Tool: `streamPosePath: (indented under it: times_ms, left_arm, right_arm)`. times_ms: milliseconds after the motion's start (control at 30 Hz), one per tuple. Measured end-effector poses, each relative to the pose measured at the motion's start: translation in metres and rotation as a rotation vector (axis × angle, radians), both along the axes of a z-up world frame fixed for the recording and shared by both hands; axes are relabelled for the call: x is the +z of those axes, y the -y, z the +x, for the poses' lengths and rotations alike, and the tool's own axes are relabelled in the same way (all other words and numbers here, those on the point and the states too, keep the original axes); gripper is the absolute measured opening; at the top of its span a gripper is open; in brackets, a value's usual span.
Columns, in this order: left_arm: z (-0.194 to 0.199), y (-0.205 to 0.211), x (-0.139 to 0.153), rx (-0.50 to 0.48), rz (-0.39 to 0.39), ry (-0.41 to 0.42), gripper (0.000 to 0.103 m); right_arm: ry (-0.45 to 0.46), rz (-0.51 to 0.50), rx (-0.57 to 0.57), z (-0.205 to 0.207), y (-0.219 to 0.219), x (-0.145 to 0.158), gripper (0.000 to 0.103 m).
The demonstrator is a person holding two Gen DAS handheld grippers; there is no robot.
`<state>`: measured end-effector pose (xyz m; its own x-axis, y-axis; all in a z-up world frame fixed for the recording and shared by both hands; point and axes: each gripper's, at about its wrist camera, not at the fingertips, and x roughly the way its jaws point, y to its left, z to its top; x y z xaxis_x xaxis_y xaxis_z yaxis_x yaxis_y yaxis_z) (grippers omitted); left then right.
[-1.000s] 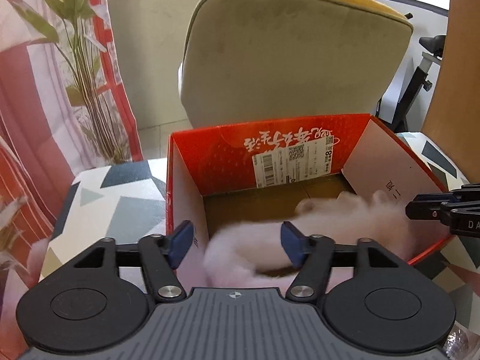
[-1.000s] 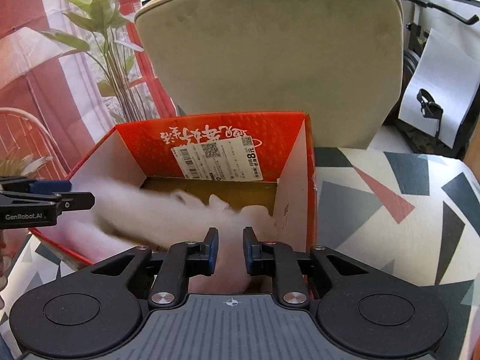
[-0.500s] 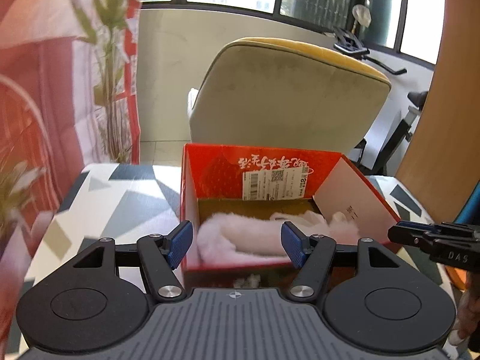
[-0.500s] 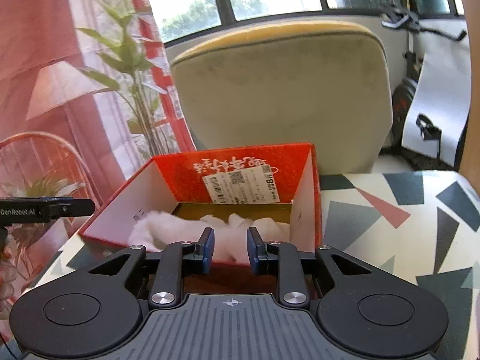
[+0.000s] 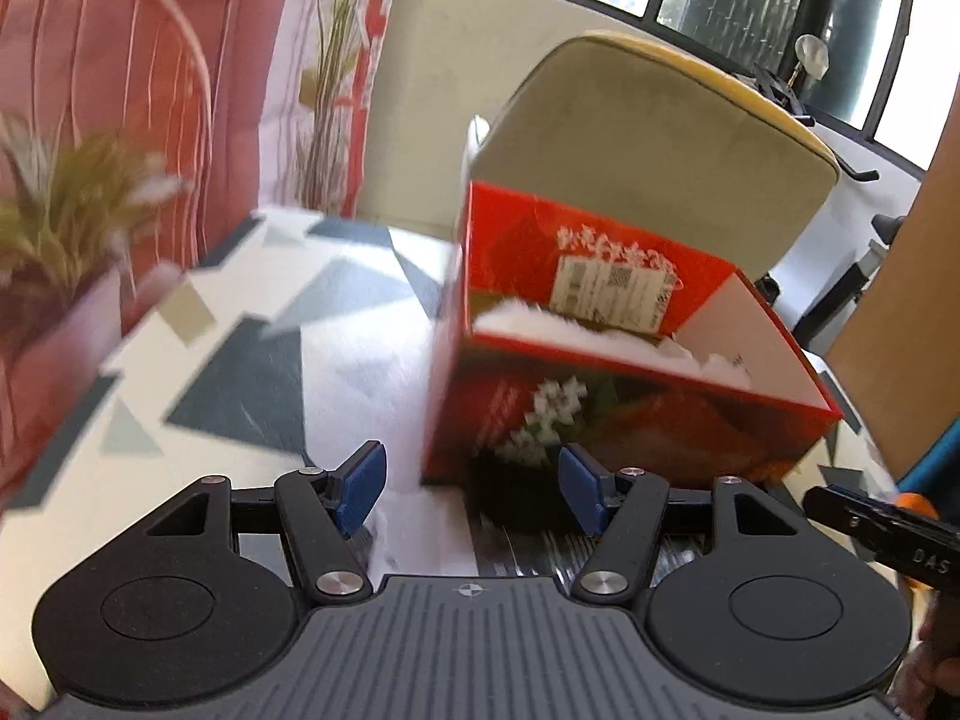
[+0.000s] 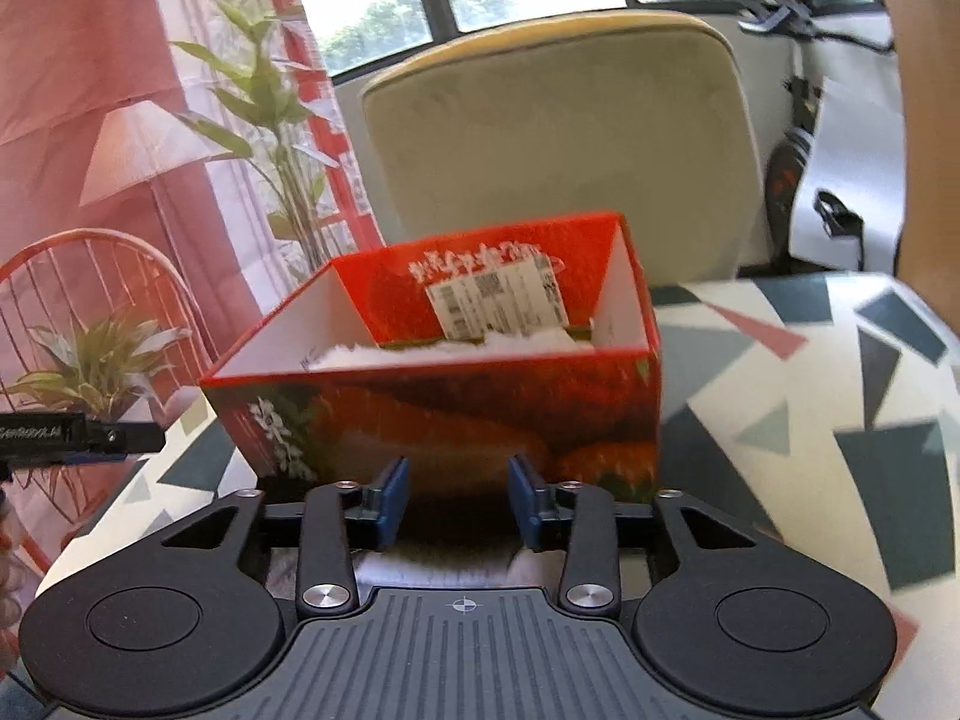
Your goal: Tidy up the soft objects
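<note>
A red cardboard box stands on the patterned table. White fluffy soft material lies inside it, just showing over the rim. My left gripper is open and empty, low over the table in front of the box's left corner. My right gripper is open and empty, just in front of the box's front wall. The right gripper's side shows in the left wrist view, and the left gripper's in the right wrist view.
A beige chair stands behind the box. A potted plant sits at the table's left edge. The geometric tabletop spreads left and right of the box. Red curtains hang at left.
Both grippers have pulled back and down from over the box. The right gripper has opened wider. The white material now rests in the box.
</note>
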<state>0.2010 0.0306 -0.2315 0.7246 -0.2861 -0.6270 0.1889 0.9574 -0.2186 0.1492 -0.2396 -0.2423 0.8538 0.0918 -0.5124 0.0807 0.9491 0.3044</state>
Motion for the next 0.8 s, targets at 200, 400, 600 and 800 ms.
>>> streamPosePath:
  times_ms: [200, 400, 600, 800]
  left_arm:
    - [-0.003, -0.003, -0.024, -0.006, -0.021, -0.076, 0.065]
    - [-0.008, -0.001, -0.041, -0.012, -0.023, -0.123, 0.064]
    - [-0.008, 0.004, -0.048, -0.018, -0.012, -0.133, 0.064]
    - [-0.006, 0.002, -0.051, -0.021, -0.027, -0.149, 0.064]
  right_arm:
    - [-0.046, 0.026, -0.012, -0.004, -0.002, -0.017, 0.049]
    - [-0.103, 0.060, -0.005, -0.004, -0.002, -0.033, 0.052]
    - [-0.148, 0.101, -0.007, -0.002, 0.001, -0.045, 0.052]
    - [-0.160, 0.114, 0.000, -0.001, 0.003, -0.050, 0.052]
